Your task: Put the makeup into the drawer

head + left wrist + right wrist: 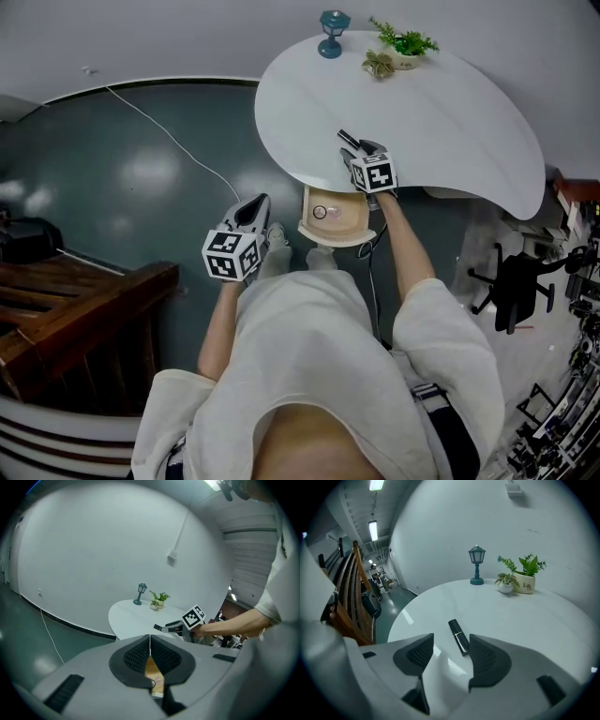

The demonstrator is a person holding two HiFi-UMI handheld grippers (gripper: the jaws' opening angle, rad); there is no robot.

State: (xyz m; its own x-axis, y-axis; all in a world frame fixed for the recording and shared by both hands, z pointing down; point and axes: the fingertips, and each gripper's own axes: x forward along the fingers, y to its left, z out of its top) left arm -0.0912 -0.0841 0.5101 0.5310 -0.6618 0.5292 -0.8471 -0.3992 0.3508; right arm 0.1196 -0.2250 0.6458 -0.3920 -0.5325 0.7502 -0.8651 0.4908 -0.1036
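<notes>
A slim black lipstick tube point(459, 636) lies on the white table point(534, 620) near its front edge. My right gripper point(451, 649) hangs over it, open; the tube shows between the pads, closer to the right one and apart from both. In the head view that gripper point(359, 152) sits at the table edge over the lipstick point(348, 140). Below the edge a wooden drawer point(334, 238) stands pulled out, with a small round pinkish compact point(321, 212) in it. My left gripper point(256, 210) is shut and empty, low at the left of the drawer over the floor.
A small blue lamp point(332, 33) and two potted plants point(405, 44) stand at the table's far edge. A cable point(169, 141) runs across the dark floor. Wooden furniture point(84, 300) stands at the left and a black office chair point(520, 281) at the right.
</notes>
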